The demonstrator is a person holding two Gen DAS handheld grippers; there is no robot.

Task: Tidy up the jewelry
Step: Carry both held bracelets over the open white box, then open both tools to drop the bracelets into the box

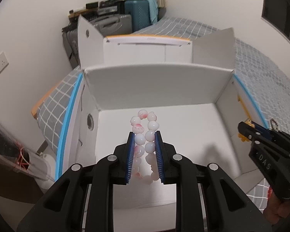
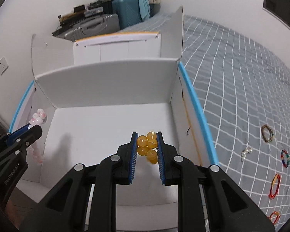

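My left gripper (image 1: 145,135) is shut on a pink and white bead bracelet (image 1: 143,135), which hangs over the inside of an open white cardboard box (image 1: 156,85). In the right wrist view that same gripper (image 2: 33,128) shows at the left edge with the pink beads (image 2: 38,118) at its tip. My right gripper (image 2: 146,135) is shut on a yellow amber bead bracelet (image 2: 147,147), also above the white box (image 2: 106,81), near its right wall. The left wrist view catches the right gripper (image 1: 245,130) at the right edge with yellow beads (image 1: 243,137) under it.
Several bracelets lie on the grey checked bedspread (image 2: 241,96) right of the box: a brown one (image 2: 267,134), a pearl piece (image 2: 246,153), a multicoloured one (image 2: 285,158) and two orange-red ones (image 2: 274,186). Suitcases (image 2: 129,9) stand behind the box. A wall socket (image 1: 1,61) is at left.
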